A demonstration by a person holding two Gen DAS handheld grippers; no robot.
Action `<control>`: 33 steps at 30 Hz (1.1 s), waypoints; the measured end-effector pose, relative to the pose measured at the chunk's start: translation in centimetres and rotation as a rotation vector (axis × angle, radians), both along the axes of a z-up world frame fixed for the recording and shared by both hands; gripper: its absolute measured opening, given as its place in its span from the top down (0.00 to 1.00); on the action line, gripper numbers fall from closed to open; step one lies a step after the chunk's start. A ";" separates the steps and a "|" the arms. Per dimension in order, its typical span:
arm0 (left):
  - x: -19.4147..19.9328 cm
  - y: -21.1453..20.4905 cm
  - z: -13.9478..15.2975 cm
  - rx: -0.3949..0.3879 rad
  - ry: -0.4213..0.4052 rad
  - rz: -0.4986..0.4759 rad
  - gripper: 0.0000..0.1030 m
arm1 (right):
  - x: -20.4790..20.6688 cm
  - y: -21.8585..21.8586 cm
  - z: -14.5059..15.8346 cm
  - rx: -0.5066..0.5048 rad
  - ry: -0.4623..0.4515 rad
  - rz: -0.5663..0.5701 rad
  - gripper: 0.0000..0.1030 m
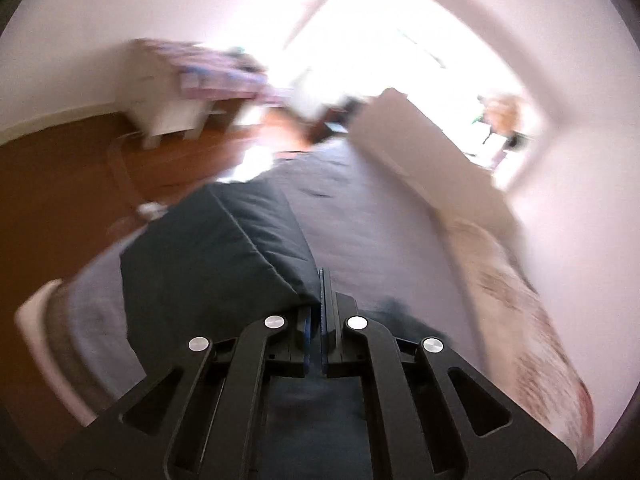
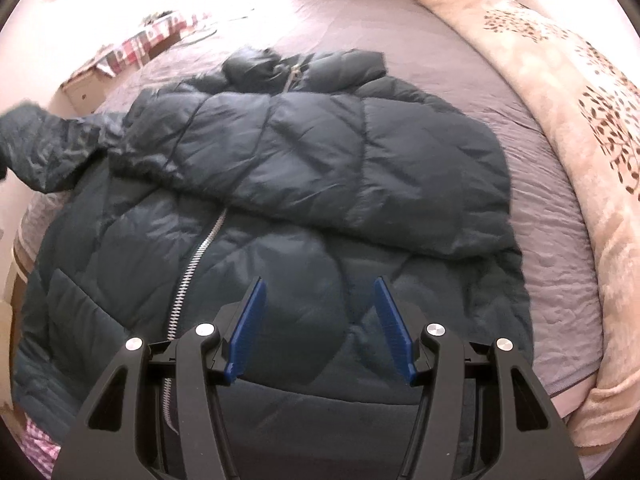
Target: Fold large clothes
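Note:
A dark puffer jacket (image 2: 280,208) with a silver zipper (image 2: 196,264) lies front-up on the grey bedspread (image 2: 552,240). One sleeve (image 2: 360,160) is folded across its chest. The other sleeve (image 2: 40,148) is lifted off the bed at the left edge of the right wrist view. In the blurred left wrist view my left gripper (image 1: 323,284) is shut, with that dark sleeve fabric (image 1: 208,256) pinched at its tips and hanging away to the left. My right gripper (image 2: 319,280) hovers over the jacket's lower front, its blue pads (image 2: 252,320) apart with nothing between them.
A beige leaf-patterned blanket (image 2: 560,128) runs along the bed's right side. A bedside cabinet under a checked cloth (image 2: 132,52) stands past the far left corner. The left wrist view shows wooden floor (image 1: 60,208), a white cabinet (image 1: 172,116), the headboard (image 1: 420,148) and a bright window.

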State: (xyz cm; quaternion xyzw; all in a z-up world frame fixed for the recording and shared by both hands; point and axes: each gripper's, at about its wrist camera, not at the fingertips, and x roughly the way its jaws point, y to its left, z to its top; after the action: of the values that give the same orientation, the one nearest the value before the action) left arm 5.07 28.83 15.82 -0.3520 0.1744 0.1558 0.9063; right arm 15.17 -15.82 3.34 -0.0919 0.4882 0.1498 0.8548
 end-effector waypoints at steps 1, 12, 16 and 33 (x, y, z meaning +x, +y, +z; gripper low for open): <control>1.1 -2.0 1.4 0.019 -0.026 -0.065 0.98 | 0.0 -0.7 0.1 0.010 -0.004 -0.011 0.45; 13.7 -20.1 -2.5 0.025 0.101 -0.545 0.98 | -0.6 -8.2 0.0 0.096 0.000 -0.135 0.45; 17.1 -23.1 -8.1 -0.001 0.236 -0.576 0.98 | -0.7 -9.8 -0.2 0.113 0.002 -0.151 0.45; 10.6 -25.9 -14.0 0.031 0.463 -0.611 0.22 | 0.2 -5.6 0.2 0.167 0.020 -0.035 0.37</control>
State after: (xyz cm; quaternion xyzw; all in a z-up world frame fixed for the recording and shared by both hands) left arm 15.65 2.89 1.80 -0.2257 0.4688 -0.0435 0.8529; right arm 15.32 -21.42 3.58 -0.0103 0.4843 0.1758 0.8570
